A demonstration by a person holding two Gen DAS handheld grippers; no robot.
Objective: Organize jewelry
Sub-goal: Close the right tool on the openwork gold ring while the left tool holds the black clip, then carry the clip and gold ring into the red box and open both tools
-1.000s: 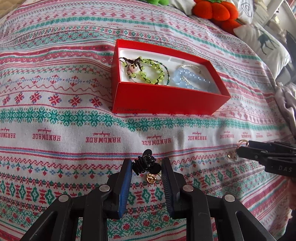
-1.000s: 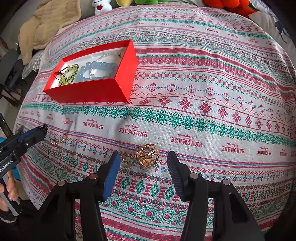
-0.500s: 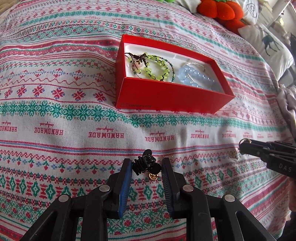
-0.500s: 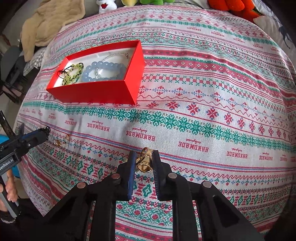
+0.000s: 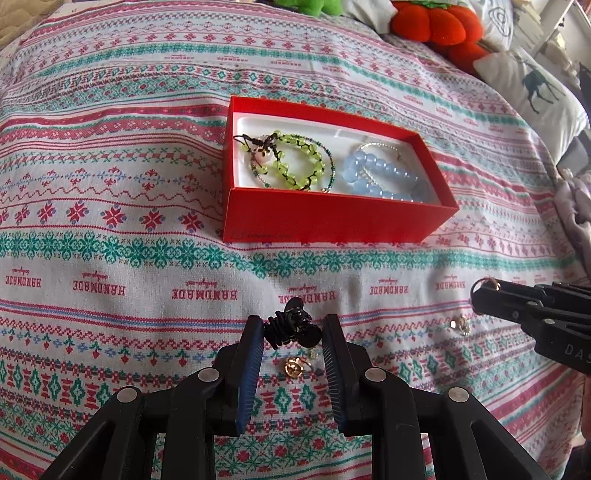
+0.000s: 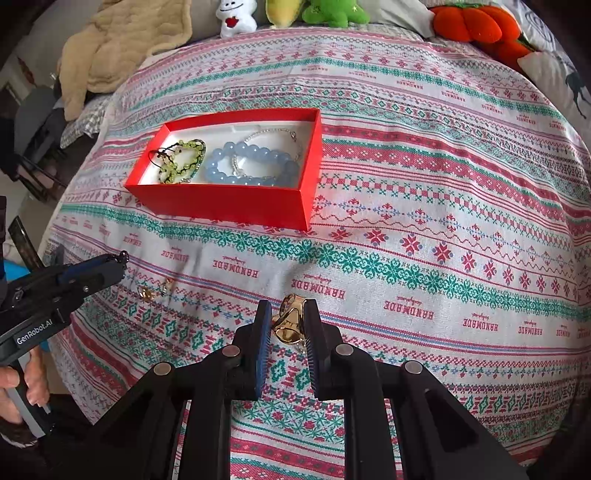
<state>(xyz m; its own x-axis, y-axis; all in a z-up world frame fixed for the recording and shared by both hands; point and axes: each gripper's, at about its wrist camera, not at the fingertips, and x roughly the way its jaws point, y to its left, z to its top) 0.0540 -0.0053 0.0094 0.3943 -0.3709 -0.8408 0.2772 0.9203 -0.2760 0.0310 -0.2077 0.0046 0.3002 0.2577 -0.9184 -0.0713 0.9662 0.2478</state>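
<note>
My left gripper (image 5: pixel 293 325) is shut on a small black jewelry piece (image 5: pixel 290 326) just above the patterned cloth. A gold earring (image 5: pixel 293 367) lies on the cloth under it. My right gripper (image 6: pixel 286 306) is shut on a gold ring (image 6: pixel 287 323), held a little off the cloth. The red box (image 5: pixel 332 219) stands farther back, upright and without a lid. It holds a green bead bracelet (image 5: pixel 295 166) and a blue bead bracelet (image 5: pixel 376 177). In the right wrist view the red box (image 6: pixel 229 201) is up left and the left gripper (image 6: pixel 123 256) is at the left edge.
A small shiny piece (image 5: pixel 460 325) lies on the cloth below the right gripper (image 5: pixel 478 291). Two small gold pieces (image 6: pixel 146 293) lie near the left gripper. Plush toys (image 6: pixel 476 22) and a beige blanket (image 6: pixel 118 48) line the far edge. The cloth drops off at the left.
The right jaws have shut on the gold ring and lifted it off the cloth. The left gripper still holds the black piece and has barely moved.
</note>
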